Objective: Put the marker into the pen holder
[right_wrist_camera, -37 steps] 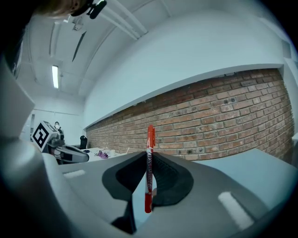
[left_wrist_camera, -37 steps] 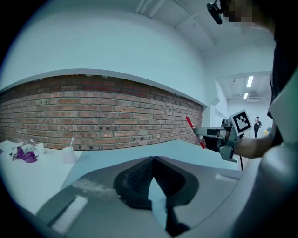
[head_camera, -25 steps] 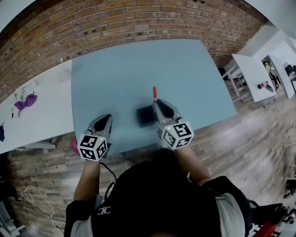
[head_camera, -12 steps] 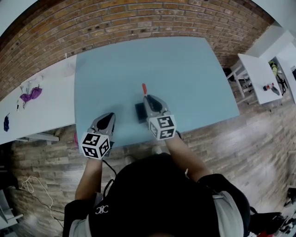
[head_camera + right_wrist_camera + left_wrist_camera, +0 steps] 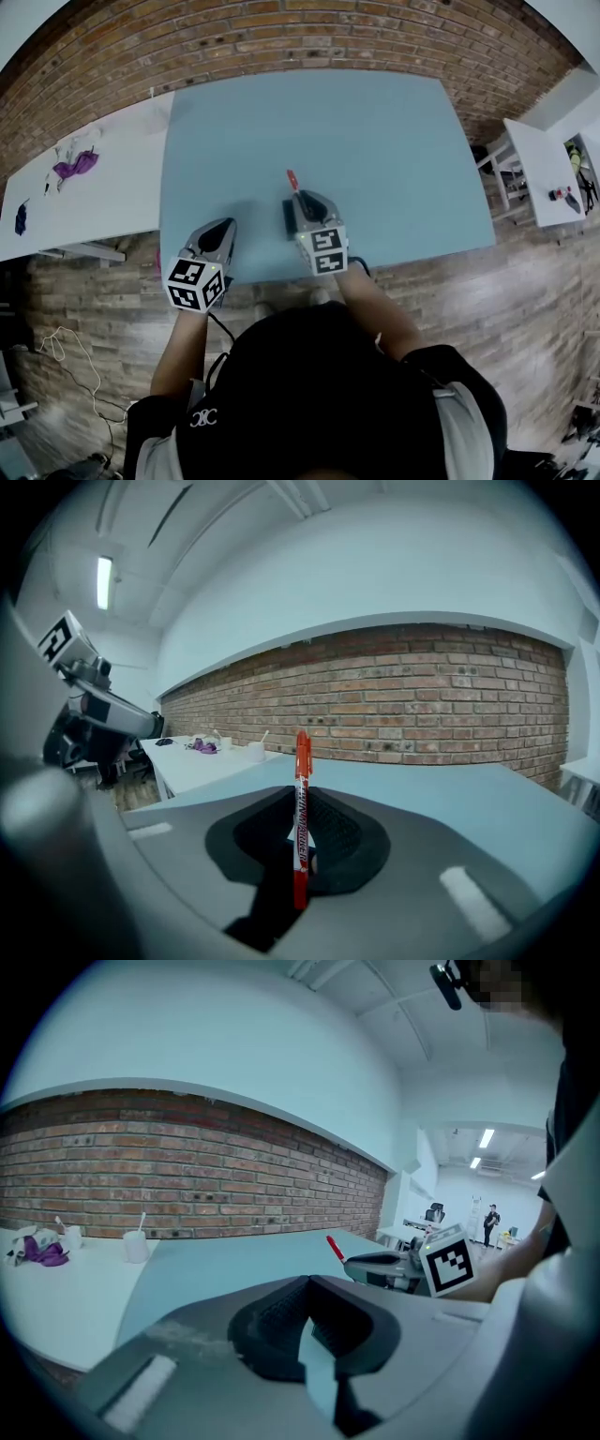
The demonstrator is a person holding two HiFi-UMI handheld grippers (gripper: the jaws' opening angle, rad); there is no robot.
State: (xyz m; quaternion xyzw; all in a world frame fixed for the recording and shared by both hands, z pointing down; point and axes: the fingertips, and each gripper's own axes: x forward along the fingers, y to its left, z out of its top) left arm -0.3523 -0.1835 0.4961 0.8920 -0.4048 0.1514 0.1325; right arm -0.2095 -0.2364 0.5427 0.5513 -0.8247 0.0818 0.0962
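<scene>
Brick wall (image 5: 281, 37) curves across the top of the head view, and below it a pale blue surface (image 5: 375, 141) fills the middle of the frame. From my seat I read the right tongs (image 5: 302, 199) just below centre, clamped on the marker (image 5: 292, 178). Only its red end shows there, poking past the tips toward the top of the frame.

The right gripper view settles the grip. The marker (image 5: 301, 817) stands upright between the ribbed pads, red cap up and printed barrel pinched. Its lower end drops into the dark slot at the bottom of the frame, where I lose it.

The pen holder (image 5: 288, 220) is no more than a dark sliver on the surface, against the left flank of the right tongs. The tongs' body covers most of it, so I cannot tell whether the marker's lower end is over its mouth or beside it.

The left tongs (image 5: 221, 230) lie left of centre, close to the surface's near edge and apart from the holder. In their own view they stand a narrow way apart, with blue surface showing through the gap and nothing gripped. At the right of that frame I can see the right tongs from the side with the marker slanting up. What lies under them is too dark to make out.

A white surface (image 5: 84, 206) at the left edge carries a purple bundle (image 5: 75, 167), too small to identify. The person's head (image 5: 319, 394) fills the bottom of the head view and cuts off both arms.
</scene>
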